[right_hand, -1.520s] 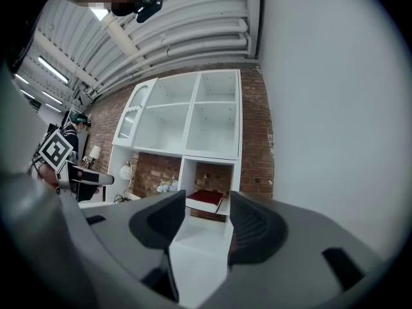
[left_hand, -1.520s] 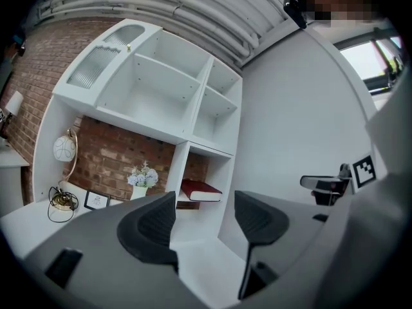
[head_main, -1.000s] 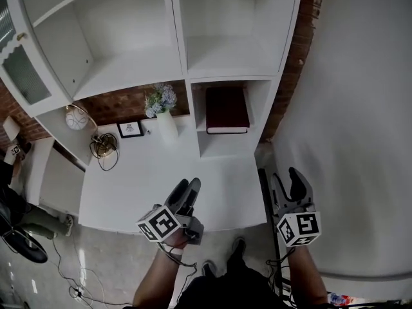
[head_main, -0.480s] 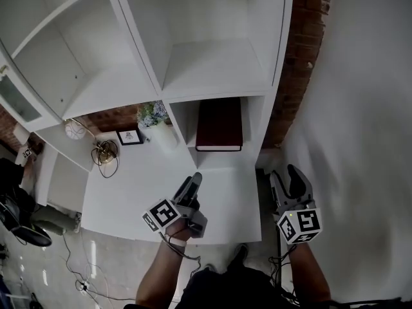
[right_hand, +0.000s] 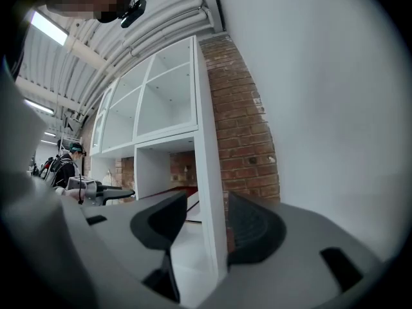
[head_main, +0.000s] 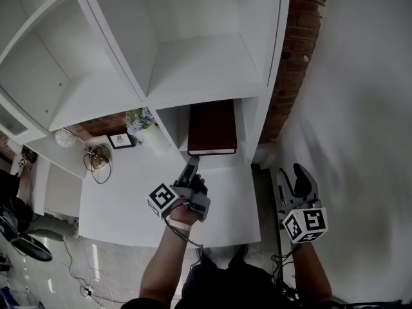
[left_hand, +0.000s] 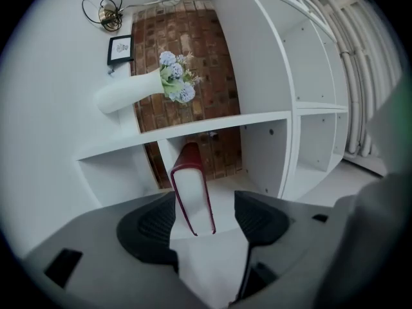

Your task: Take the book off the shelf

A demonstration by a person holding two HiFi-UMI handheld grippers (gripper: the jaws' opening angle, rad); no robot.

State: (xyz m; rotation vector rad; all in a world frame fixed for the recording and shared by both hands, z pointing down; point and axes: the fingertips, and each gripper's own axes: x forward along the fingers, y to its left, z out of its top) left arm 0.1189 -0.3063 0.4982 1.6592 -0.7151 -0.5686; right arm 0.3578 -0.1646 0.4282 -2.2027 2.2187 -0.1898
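1. Pointing level at the book (head_main: 212, 129), my left tongs (head_main: 191, 169) have their jaws apart and clamp nothing.
2. The book lies flat in the low cubby of the shelf (head_main: 206, 69), at 12 o'clock from those tongs, with its near edge just past the tips.
3. In the left gripper view the book (left_hand: 192, 195) shows in the gap between the pads (left_hand: 151, 224), and neither pad touches it.
4. My right tongs (head_main: 297, 176) are at 4 o'clock from the book, outside the shelf and beside the wall (head_main: 360, 108).
5. Their jaws are apart and have just been closing a little. Nothing is between them; the shelf's side panel (right_hand: 207, 172) only shows beyond the gap.
6. A vase (head_main: 151, 134) stands on the counter (head_main: 129, 192) at 9 o'clock from the book, with a frame (head_main: 121, 140) farther out at 9 o'clock.
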